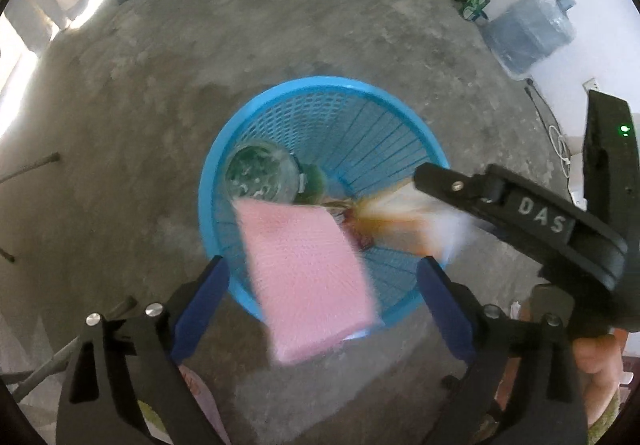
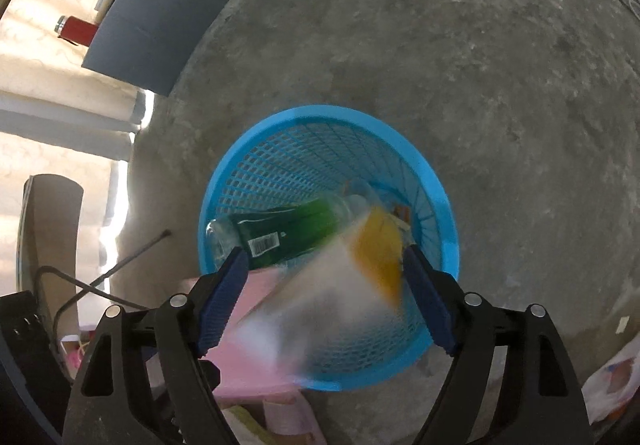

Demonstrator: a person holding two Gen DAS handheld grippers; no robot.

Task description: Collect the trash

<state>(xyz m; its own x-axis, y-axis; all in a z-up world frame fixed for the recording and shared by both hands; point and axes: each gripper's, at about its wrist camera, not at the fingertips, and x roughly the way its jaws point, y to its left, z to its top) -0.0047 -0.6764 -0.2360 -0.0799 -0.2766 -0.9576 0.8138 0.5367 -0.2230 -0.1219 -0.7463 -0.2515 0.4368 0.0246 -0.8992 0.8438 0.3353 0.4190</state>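
- left gripper point(image 1: 320, 309) jaws wide, pads clear of pink sponge point(image 1: 310, 281), which blurs above the blue mesh basket point(image 1: 416, 133)
- right gripper point(image 2: 324, 301) gaping too, white-orange packet point(image 2: 340, 285) loose, blurred over the basket
- green bottle point(image 2: 288, 227) already binned
- Judged: both drops nearly done; other trash unseen

Both grippers point(image 1: 320, 309) point(image 2: 324, 305) agape, pointing downward

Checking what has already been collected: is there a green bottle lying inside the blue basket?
Yes, in the right wrist view a green bottle with a barcode label lies on its side inside the blue basket.
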